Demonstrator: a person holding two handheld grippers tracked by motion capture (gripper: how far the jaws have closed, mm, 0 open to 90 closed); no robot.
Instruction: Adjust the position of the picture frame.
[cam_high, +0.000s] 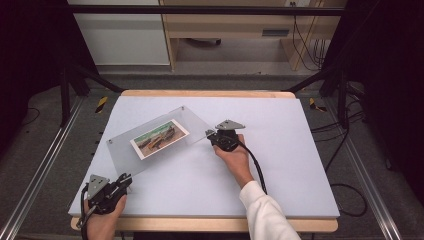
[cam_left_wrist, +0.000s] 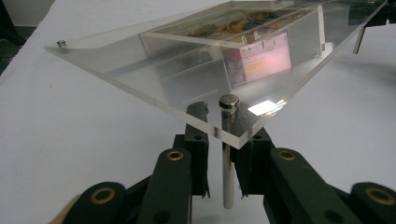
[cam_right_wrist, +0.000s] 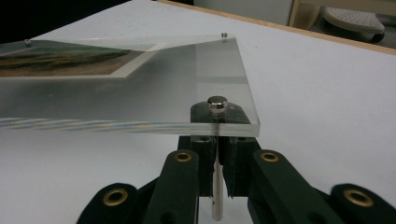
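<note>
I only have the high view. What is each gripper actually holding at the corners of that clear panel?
Observer: The left gripper has its jaws closed on a metal leg pin under the clear panel's near corner.
Operator: And the right?
Observer: The right gripper clamps a second pin below its corner, not the acrylic.
Operator: Anything under the photo?
Observer: Seen through the panel in the left gripper view, a pink label shows beneath the photo.

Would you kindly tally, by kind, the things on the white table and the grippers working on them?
Clear acrylic photo frame: 1
Printed photo inside the frame: 1
Metal corner legs gripped: 2, at the left gripper and the right gripper
Handheld grippers: 2, left gripper and right gripper
Total: 6
</note>
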